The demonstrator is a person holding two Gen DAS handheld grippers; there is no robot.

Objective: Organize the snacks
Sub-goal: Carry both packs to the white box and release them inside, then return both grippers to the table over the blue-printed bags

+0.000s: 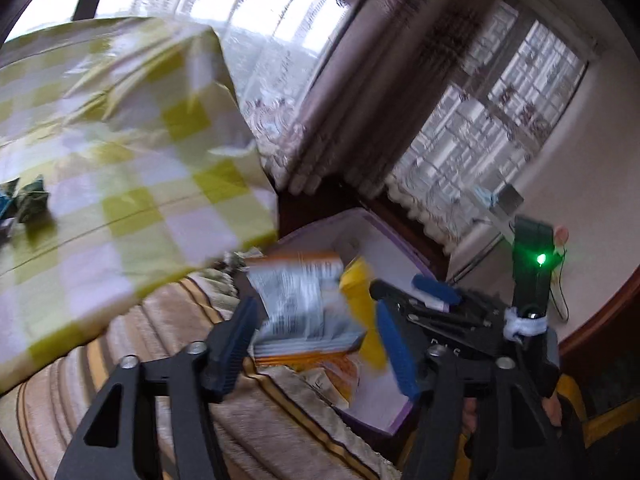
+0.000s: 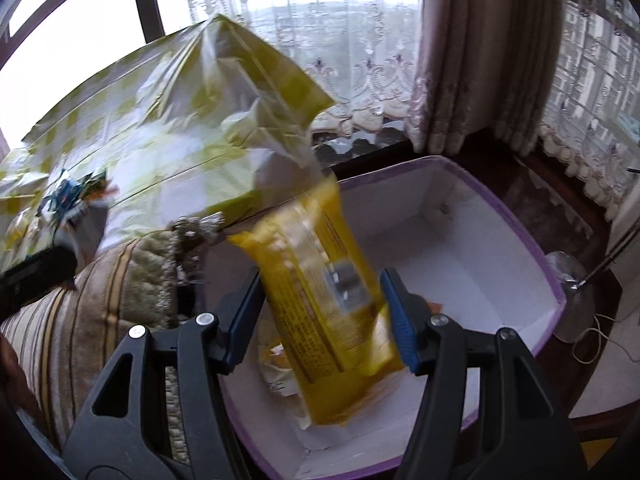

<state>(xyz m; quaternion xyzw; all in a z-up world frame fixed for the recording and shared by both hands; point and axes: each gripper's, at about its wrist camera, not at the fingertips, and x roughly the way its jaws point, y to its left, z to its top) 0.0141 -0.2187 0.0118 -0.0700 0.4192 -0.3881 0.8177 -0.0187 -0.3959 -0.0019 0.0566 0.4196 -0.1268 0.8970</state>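
A white box with a purple rim (image 2: 520,220) stands on the dark floor beside a striped cushion. My right gripper (image 2: 320,274) hangs over it, open. A yellow snack packet (image 2: 320,320) sits blurred and loose between its fingers, tilted down into the box. My left gripper (image 1: 316,304) is open too, over the box's (image 1: 372,232) near side. A white and orange packet (image 1: 296,296) with small print lies blurred in its gap, clear of both pads. In the left wrist view the yellow packet (image 1: 360,292) shows just behind, with one of the right gripper's blue pads (image 1: 434,286) past it.
A table under a yellow and white checked cloth (image 2: 180,140) rises left of the box, with small snack packets (image 2: 68,196) on it. Another packet (image 2: 276,360) lies in the box. The striped cushion (image 1: 280,420) borders the box. Curtains (image 2: 480,60) and a lamp base (image 2: 568,280) stand behind.
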